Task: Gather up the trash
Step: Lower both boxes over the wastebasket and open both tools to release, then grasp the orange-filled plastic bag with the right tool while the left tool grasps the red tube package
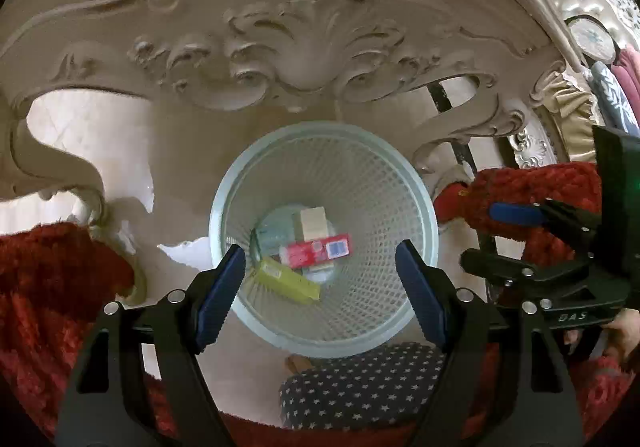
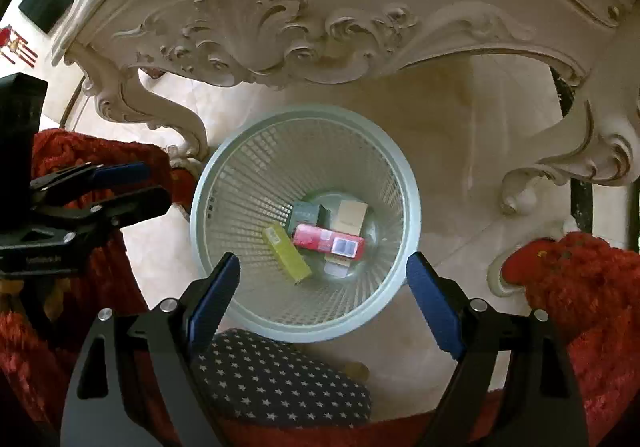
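Left tool and right tool spread, empty, above basket, boxes inside

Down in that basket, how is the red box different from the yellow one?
The red box is red with a white label and a blue barcode patch; the yellow box is plain yellow-green. The red box lies on top of other boxes in the middle of the basket; the yellow box lies lower, with one end up against the mesh wall. Both are long, narrow cartons lying on their sides.
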The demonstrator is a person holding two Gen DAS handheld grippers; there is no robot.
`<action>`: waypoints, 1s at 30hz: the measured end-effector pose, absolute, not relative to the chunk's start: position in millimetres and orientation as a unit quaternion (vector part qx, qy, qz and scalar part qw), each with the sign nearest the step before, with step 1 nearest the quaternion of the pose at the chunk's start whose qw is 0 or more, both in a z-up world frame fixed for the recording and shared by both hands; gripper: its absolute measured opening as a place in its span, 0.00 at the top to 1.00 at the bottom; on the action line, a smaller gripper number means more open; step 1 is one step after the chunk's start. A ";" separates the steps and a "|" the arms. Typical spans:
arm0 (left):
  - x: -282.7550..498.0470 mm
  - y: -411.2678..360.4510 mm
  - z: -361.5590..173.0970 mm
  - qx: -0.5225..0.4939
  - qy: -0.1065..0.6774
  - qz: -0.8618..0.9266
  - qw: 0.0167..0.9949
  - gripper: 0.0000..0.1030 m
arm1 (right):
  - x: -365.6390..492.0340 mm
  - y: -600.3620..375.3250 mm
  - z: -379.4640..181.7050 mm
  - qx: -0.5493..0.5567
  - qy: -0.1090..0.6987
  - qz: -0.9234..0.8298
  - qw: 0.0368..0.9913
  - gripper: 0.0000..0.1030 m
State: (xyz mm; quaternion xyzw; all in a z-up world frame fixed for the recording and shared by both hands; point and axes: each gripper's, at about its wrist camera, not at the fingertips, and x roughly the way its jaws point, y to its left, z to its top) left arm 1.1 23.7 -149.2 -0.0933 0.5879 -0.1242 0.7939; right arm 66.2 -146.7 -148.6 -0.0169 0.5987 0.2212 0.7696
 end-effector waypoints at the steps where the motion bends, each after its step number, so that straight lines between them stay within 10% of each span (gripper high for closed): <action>1: -0.1 23.3 -148.7 -0.093 0.587 -0.125 0.795 0.27 | 67.3 -148.4 -147.2 -0.020 0.596 0.221 0.772 0.21; 18: 40.0 65.1 36.2 0.044 0.353 -0.080 0.931 0.27 | 83.6 -141.9 26.1 -0.020 0.321 0.264 0.909 0.21; 30: 178.4 64.7 20.7 0.098 0.382 -0.063 0.917 0.27 | 166.1 -88.8 12.7 -0.053 0.319 0.237 0.916 0.22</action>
